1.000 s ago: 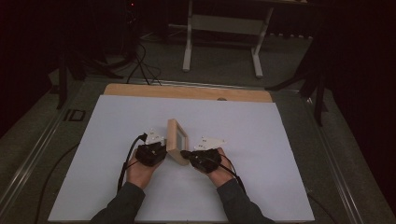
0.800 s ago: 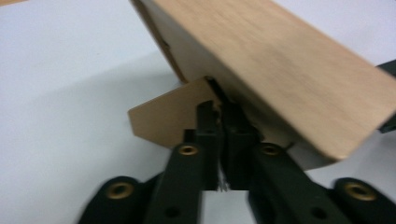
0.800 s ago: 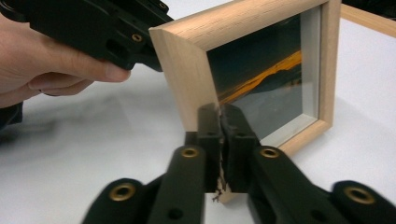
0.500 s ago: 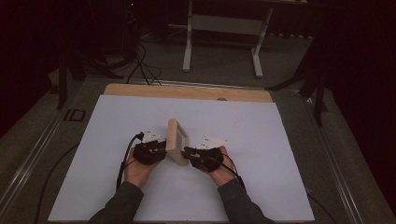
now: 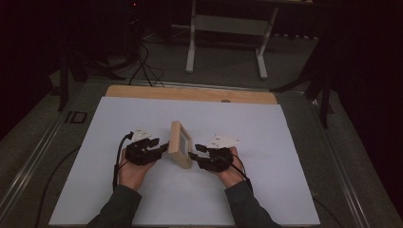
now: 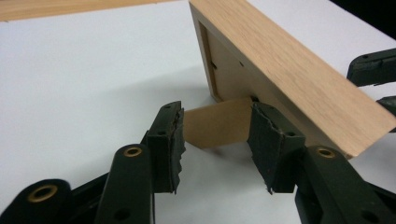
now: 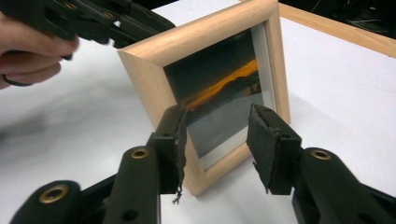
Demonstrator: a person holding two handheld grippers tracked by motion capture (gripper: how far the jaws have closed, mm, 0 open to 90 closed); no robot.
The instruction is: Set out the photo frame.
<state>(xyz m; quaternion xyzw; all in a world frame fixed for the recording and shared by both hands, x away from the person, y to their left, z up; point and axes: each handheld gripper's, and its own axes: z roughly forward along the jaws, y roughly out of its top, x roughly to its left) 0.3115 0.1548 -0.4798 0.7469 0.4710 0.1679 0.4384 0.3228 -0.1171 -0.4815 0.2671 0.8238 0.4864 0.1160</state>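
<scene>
A small light-wood picture frame (image 5: 180, 144) stands upright on the white sheet (image 5: 285, 142) between my two grippers. My left gripper (image 5: 164, 147) is at its back. In the left gripper view its jaws (image 6: 218, 128) have just been opening, and the frame's cardboard stand (image 6: 217, 123) lies between the pads without being pressed. My right gripper (image 5: 194, 156) faces the glass front (image 7: 224, 88). Its jaws (image 7: 217, 135) have also just been opening and stand apart before the frame's lower corner (image 7: 196, 172). The other gripper (image 7: 93, 18) shows beyond the frame.
A wooden strip (image 5: 190, 93) runs along the far edge of the table. Beyond it stand a white metal leg frame (image 5: 228, 28) and cables (image 5: 142, 61) on the dark floor. White sheet spreads wide on both sides of my hands.
Both pairs of jaws have spread open from shut. The left hand has drawn a little back from the frame, which stays standing in place.
</scene>
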